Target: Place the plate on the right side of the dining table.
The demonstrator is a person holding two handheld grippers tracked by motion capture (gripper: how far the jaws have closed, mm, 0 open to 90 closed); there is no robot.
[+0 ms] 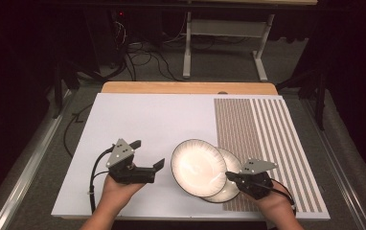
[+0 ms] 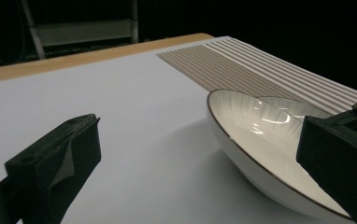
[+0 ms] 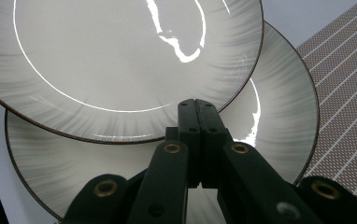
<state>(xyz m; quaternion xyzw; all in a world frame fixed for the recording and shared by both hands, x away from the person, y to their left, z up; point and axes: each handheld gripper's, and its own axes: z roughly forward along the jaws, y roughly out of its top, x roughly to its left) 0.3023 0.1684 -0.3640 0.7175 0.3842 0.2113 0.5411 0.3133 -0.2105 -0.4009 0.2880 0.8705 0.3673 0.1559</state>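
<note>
Both hands enter from the near edge of the white table (image 1: 138, 115), each holding a gripper. Two white plates with dark rims sit right of centre: the upper plate (image 1: 198, 167) lies tilted across the lower plate (image 1: 232, 189), overlapping its left part beside the striped mat (image 1: 267, 143). Over the lower plate's near rim the right gripper (image 1: 230, 176) has its jaws pressed together, pinching nothing. Left of the plates, the left gripper (image 1: 147, 154) stands spread and empty, clear of the upper plate.
</note>
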